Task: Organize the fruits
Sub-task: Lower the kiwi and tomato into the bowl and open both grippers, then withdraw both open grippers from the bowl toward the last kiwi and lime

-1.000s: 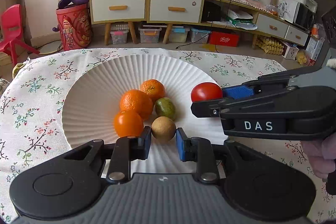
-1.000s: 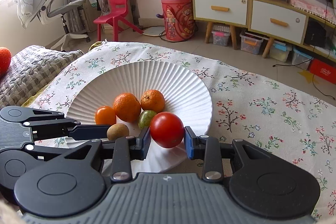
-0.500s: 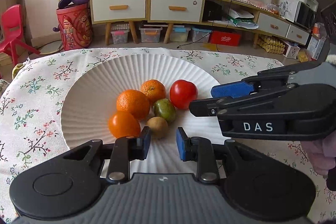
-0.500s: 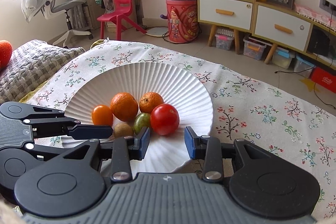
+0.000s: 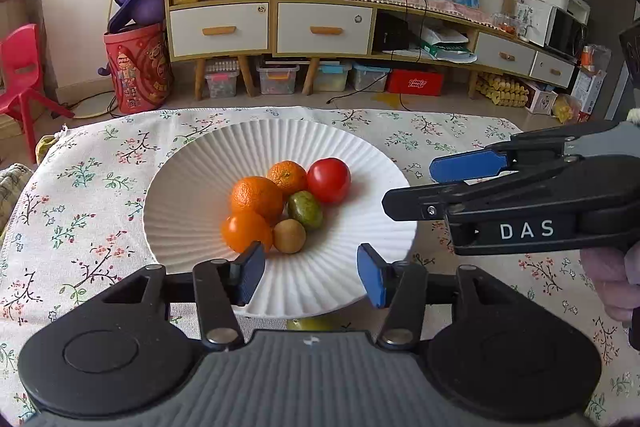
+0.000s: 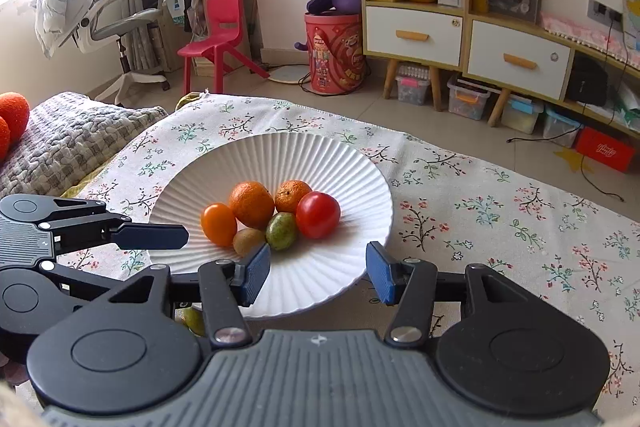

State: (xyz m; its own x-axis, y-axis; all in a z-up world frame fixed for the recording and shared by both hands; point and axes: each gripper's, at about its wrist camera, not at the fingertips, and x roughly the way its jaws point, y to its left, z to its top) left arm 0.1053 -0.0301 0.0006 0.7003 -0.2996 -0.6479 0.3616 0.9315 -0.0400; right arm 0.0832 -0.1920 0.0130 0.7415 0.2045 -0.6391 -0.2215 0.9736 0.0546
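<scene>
Both grippers' fingers are spread and empty; a green fruit [image 5: 308, 324] lies on the bench just below the left gripper [image 5: 311, 273], nearer than the right gripper [image 6: 318, 273].

hand-held gripper [image 5: 311, 274] | black body | blue pads | white "DAS" lettering

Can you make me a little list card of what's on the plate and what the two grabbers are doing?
plate: white ridged plate on the flowery tablecloth
fruits on plate: six, bunched together
red one: tomato, at the far right of the bunch
orange ones: three
green one: in the middle
brown one: nearest the camera
left gripper: open, holding nothing
right gripper: open, holding nothing
</scene>
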